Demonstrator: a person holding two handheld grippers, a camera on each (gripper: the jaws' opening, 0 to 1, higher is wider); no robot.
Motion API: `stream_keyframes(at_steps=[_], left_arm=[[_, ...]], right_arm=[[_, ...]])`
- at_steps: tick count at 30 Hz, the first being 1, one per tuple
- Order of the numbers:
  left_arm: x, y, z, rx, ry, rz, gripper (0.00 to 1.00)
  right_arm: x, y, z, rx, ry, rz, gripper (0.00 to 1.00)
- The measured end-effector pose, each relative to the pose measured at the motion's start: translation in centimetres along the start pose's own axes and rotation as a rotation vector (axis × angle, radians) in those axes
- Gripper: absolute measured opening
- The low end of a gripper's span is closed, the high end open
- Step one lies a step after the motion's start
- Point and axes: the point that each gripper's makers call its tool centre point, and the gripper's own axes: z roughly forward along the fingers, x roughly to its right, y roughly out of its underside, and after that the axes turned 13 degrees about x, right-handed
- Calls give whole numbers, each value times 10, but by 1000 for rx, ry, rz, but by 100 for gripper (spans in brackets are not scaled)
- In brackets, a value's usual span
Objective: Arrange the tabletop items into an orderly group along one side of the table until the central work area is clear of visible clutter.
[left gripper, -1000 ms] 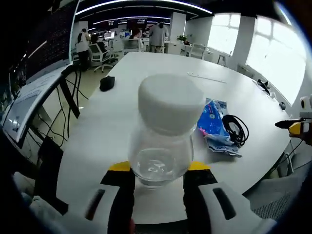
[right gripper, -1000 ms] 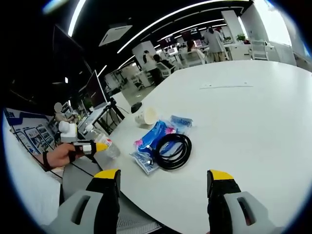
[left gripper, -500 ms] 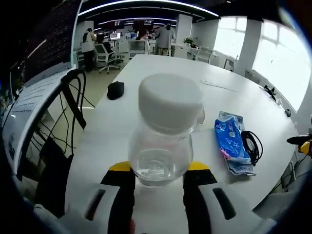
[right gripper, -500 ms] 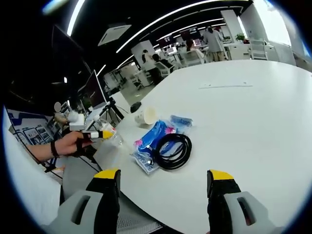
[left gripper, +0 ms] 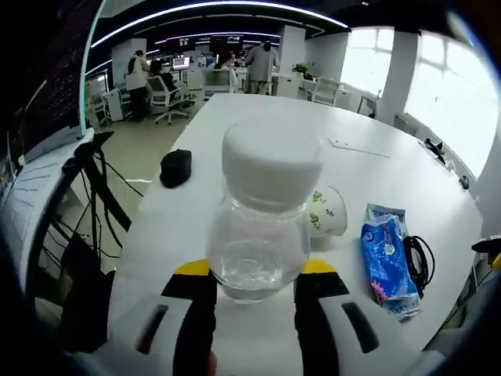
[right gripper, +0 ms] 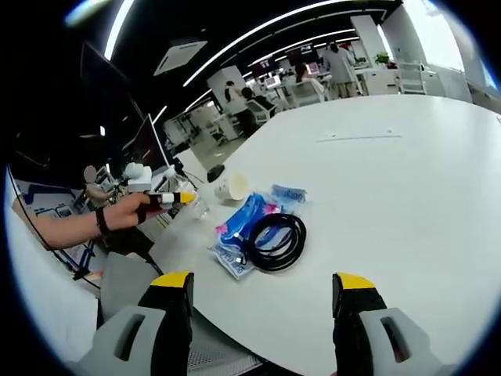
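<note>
Left gripper view: left tool (left gripper: 251,283) clamps clear round jar (left gripper: 262,239), white lid; right tool (right gripper: 258,291) spread apart above desk (right gripper: 407,180)

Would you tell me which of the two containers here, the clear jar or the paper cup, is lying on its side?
The paper cup is: it lies tipped over on the white table. The clear jar stands upright, white lid on top, held between the left gripper jaws.

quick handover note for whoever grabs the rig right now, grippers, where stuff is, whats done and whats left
Left gripper: shut on the clear jar with a white lid, held above the table.
Right gripper: open, empty, over the table edge.
On the table: paper cup on its side, blue packet, black cable coil lying partly on the packet, black mouse further off.
Done: jar picked up.
Left: set the jar down at one side, gather the rest beside it.
</note>
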Motion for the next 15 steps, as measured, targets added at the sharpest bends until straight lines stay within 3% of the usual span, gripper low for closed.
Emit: stream_keyframes(at_steps=[15], left_arm=[[8,-17,16,8,11,11,38]], right_arm=[[2,5,-9,-3,27,11,74]])
